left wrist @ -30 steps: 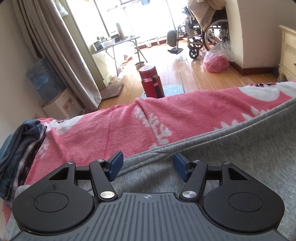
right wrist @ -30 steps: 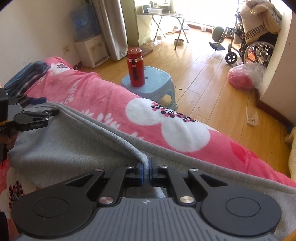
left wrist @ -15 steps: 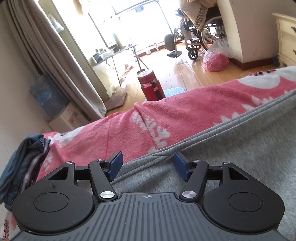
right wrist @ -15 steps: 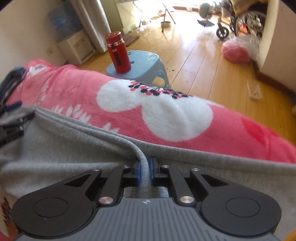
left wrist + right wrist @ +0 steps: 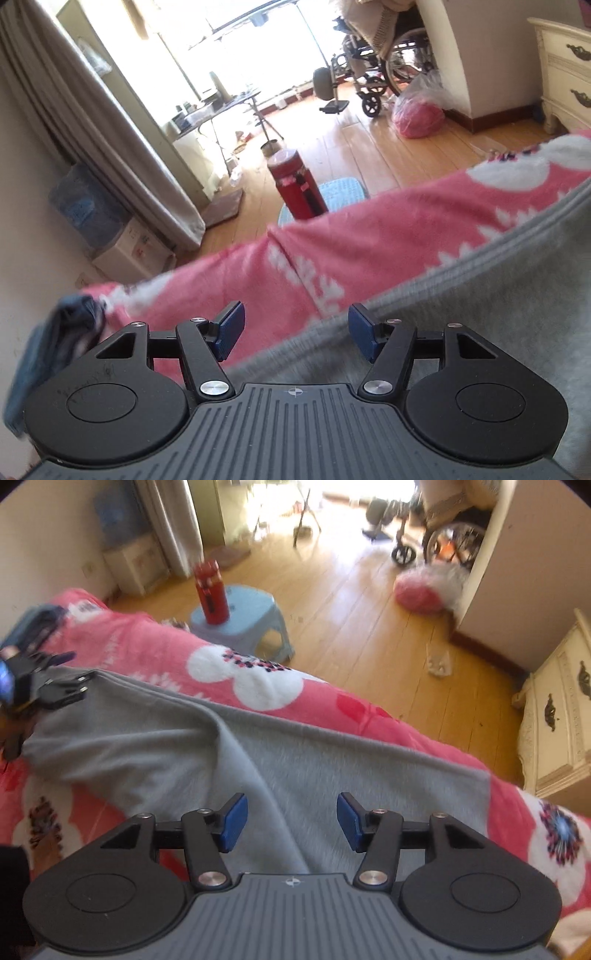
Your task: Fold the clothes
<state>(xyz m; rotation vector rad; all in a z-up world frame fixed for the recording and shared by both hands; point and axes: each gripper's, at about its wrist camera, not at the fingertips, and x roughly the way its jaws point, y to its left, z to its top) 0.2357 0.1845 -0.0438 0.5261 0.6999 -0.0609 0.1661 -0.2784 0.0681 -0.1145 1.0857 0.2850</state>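
On the pink blanket [image 5: 258,686] the grey garment [image 5: 295,760] lies spread along the bed's floor-side edge, and my right claw [image 5: 291,821], clamped on its fold a second ago, now gapes like my left claw [image 5: 295,328], so I judge that fold laid down.

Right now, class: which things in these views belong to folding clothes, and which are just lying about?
Job: grey garment; left gripper; right gripper; both open.
Lying about: red flask; blue stool; wheelchair; pink blanket.
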